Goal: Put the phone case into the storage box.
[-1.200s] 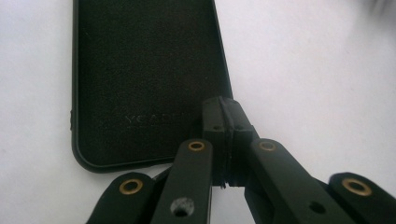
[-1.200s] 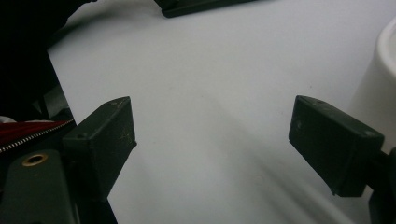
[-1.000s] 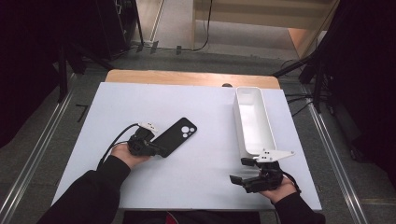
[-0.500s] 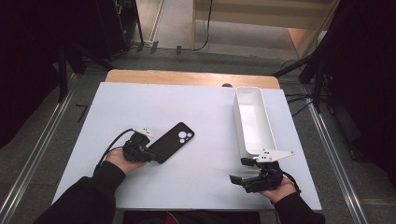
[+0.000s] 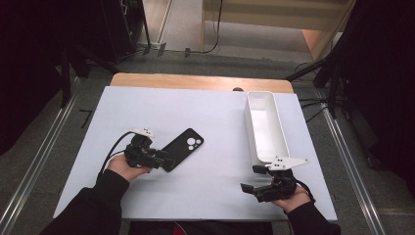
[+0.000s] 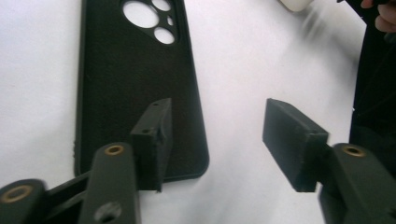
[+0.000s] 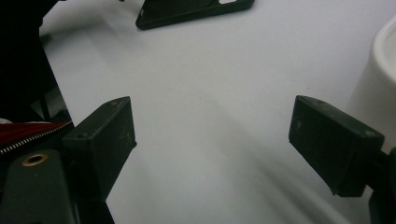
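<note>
A black phone case [image 5: 183, 147] lies flat on the white table [image 5: 205, 117], left of centre, with its camera cut-outs at the far end. My left gripper [image 5: 166, 160] is at the case's near end. Its jaws have just been opening and now stand apart. In the left gripper view, one jaw hangs over the case's [image 6: 135, 79] near corner and the other over bare table, so my left gripper [image 6: 215, 126] presses on nothing. My right gripper [image 5: 251, 178] rests near the front right, open, and holds nothing [image 7: 212, 135].
A long white tray [image 5: 266, 129] stands along the right side of the table, just beyond my right gripper; its wall [image 7: 378, 74] shows at the right in the right gripper view. A wooden strip [image 5: 195, 82] borders the table's far edge. Metal rails run on both sides.
My left gripper's jaws were shut on the near end of the phone case and now stand apart, so the case is released onto the table. My right gripper has not moved.
</note>
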`<state>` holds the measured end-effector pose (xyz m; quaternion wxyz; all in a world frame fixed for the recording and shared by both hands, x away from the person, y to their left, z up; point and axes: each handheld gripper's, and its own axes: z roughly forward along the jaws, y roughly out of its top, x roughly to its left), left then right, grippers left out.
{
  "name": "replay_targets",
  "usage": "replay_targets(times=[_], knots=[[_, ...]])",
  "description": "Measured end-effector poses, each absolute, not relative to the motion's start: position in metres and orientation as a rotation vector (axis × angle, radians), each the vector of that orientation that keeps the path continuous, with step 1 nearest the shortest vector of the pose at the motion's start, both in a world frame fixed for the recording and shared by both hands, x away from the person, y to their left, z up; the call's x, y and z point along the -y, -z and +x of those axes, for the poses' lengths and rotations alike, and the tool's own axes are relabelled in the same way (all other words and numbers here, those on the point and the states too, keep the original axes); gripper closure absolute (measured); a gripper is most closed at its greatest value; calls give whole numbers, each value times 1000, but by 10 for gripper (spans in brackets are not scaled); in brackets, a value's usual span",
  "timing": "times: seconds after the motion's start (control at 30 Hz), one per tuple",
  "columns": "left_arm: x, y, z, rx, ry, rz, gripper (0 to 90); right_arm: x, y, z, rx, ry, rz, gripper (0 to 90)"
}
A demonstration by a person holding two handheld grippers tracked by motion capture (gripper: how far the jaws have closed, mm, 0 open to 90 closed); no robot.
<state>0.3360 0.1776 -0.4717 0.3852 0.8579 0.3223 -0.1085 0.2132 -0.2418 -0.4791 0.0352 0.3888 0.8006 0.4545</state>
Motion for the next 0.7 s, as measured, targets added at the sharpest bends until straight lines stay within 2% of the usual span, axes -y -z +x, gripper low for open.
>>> replay_targets(times=[0.07, 0.1, 0.23, 0.4, 0.7], knots=[[-177, 470, 334, -820, 269, 2188, 372, 242, 479, 214, -2462, -1393, 1191, 130], [-177, 469, 332, -824, 268, 2182, 321, 241, 479, 214, -2461, -1394, 1191, 130], [-179, 465, 327, -807, 241, 2179, 270, 242, 479, 213, -2458, -1399, 1199, 130], [-181, 461, 316, -789, 185, 2196, 267, 241, 478, 213, -2452, -1399, 1193, 130], [-188, 460, 301, -780, 180, 2153, 267, 242, 479, 213, -2449, -1404, 1192, 130]])
